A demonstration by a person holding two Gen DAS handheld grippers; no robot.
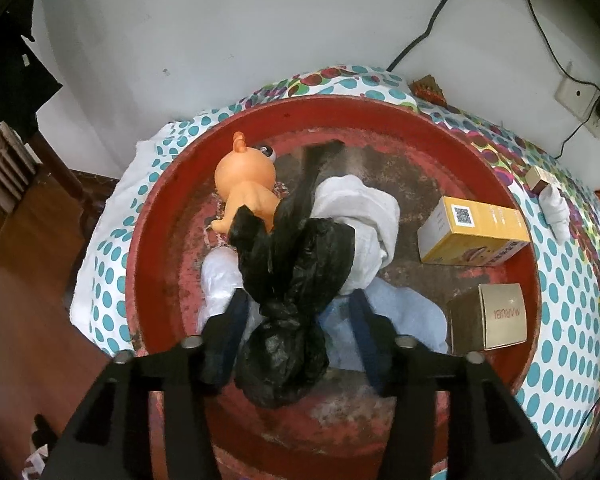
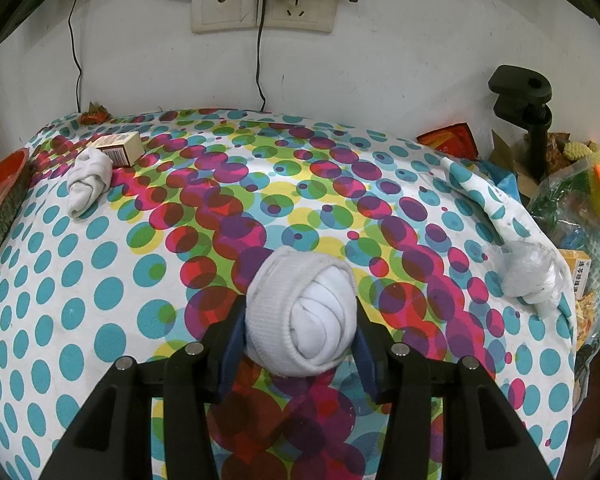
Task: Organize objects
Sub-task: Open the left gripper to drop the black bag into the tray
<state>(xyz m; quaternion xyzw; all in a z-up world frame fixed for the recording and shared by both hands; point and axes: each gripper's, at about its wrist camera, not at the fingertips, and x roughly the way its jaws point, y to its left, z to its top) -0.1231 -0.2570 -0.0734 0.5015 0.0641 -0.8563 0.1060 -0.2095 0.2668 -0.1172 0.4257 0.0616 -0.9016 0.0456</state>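
Now my left gripper (image 1: 296,320) hangs slack-jawed around the black plastic bag (image 1: 288,280) above the red basin (image 1: 160,248); my right gripper (image 2: 300,332) clamps a rolled white sock (image 2: 304,312), right of that basin.

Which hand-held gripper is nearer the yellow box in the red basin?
Left. The left hand-held gripper hangs over the red basin, with the yellow box off to its right. The right hand-held gripper is out over the dotted cloth, holding a rolled sock.

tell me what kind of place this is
Probably a lived-in room at home: a table under a polka-dot cloth, wall sockets with chargers plugged in, and a worn red basin holding household odds and ends.
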